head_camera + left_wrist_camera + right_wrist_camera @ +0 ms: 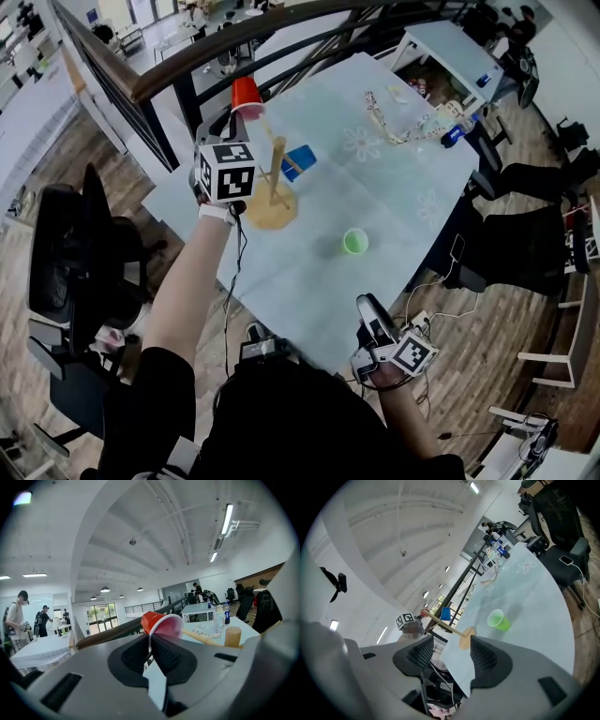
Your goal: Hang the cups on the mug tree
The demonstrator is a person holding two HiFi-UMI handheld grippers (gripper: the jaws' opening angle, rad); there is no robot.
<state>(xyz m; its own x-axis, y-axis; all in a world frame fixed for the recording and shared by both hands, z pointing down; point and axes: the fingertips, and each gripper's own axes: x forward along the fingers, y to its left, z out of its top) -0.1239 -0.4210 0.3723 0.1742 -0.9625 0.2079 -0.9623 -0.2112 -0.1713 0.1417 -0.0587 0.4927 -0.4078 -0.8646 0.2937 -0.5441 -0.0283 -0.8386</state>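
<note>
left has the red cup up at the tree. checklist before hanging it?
1. Left tongs shut on red cup rim: ok.
2. Tree upright on table: ok.
3. Red cup's mouth lined up with peg: cannot tell.
4. Blue cup hung, apart from red cup: ok.
5. Right tongs open, empty: ok.
6. Green cup upright on table: ok.

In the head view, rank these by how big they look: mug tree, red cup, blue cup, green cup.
1. mug tree
2. red cup and blue cup: these look nearly alike. The red one is held up nearer the camera, so I leave them unranked.
3. green cup
</note>
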